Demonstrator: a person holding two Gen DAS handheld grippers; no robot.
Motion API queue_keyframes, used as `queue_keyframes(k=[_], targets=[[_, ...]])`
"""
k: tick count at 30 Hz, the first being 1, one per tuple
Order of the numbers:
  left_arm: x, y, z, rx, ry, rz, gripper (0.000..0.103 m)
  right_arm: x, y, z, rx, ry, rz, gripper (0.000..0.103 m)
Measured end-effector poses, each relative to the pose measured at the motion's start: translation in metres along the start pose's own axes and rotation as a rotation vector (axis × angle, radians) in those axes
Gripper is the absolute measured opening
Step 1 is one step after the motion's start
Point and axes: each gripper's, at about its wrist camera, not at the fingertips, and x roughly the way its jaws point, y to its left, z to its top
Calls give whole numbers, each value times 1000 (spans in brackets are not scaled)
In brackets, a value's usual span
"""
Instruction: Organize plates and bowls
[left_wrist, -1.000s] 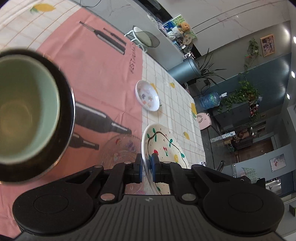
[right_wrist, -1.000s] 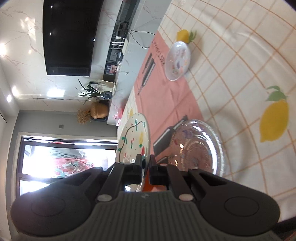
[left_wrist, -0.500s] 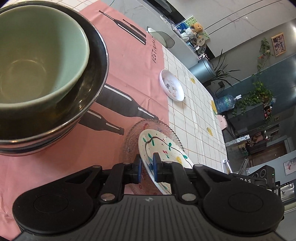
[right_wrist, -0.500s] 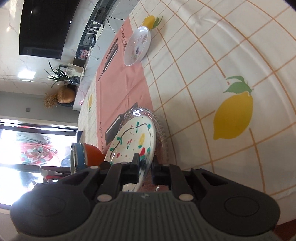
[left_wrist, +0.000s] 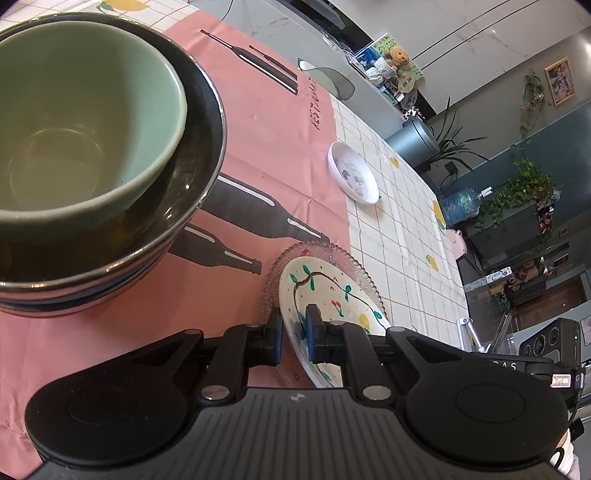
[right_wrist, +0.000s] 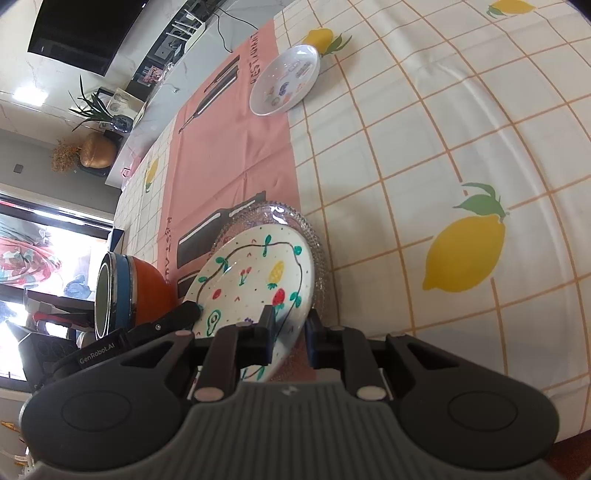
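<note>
A white plate painted with fruit and vines (left_wrist: 332, 295) (right_wrist: 255, 277) rests on a clear glass plate (left_wrist: 354, 264) (right_wrist: 295, 225). My left gripper (left_wrist: 293, 334) straddles the near rim of the fruit plate, jaws slightly apart. My right gripper (right_wrist: 290, 332) straddles the opposite rim, jaws parted. A green bowl (left_wrist: 74, 122) sits nested in a stack of dark, blue and orange bowls (left_wrist: 199, 158) (right_wrist: 136, 295) at the left. A small white dish with pictures (left_wrist: 352, 177) (right_wrist: 284, 79) lies farther off.
A pink cloth with black bottle prints (left_wrist: 280, 155) (right_wrist: 229, 158) covers part of the lemon-print checked tablecloth (right_wrist: 443, 147). The left gripper's body (right_wrist: 110, 347) shows beside the bowl stack. A chair back (left_wrist: 328, 81) stands beyond the table's far edge.
The fruit plate came down from tilted and lifted onto the glass plate. Both grippers' jaws have opened slightly around its rim. The bowl stack now looks closer in the left view.
</note>
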Motion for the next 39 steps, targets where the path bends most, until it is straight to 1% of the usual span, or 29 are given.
queue_keyframes(k=[4, 7, 10, 13, 18, 22, 25, 28, 30, 35, 39], targets=[[0, 0, 1, 2, 0, 5, 14, -2, 6, -1, -29, -1, -29, 15], [1, -1, -1, 12, 5, 16, 16, -1, 4, 0, -9, -3, -29, 12], [2, -3, -1, 26, 12, 21, 17, -4, 3, 0, -4, -24, -34, 11], [2, -7, 0, 43, 22, 33, 18, -5, 6, 0, -34, -33, -51, 11], [4, -17, 0, 96, 39, 75, 21, -7, 18, 1, -124, -65, -114, 11], [3, -20, -2, 124, 40, 93, 22, -6, 15, 2, -120, -76, -118, 11], [2, -30, -2, 175, 49, 134, 23, -7, 17, 0, -143, -88, -128, 11], [4, -44, -2, 227, 65, 193, 26, -7, 18, -2, -151, -94, -145, 12], [6, -49, -2, 246, 70, 222, 27, -6, 19, -2, -153, -97, -153, 12], [7, -54, -3, 271, 80, 256, 27, -7, 17, -2, -137, -103, -152, 11], [14, -62, -3, 298, 106, 291, 27, -6, 11, -2, -119, -102, -145, 11]])
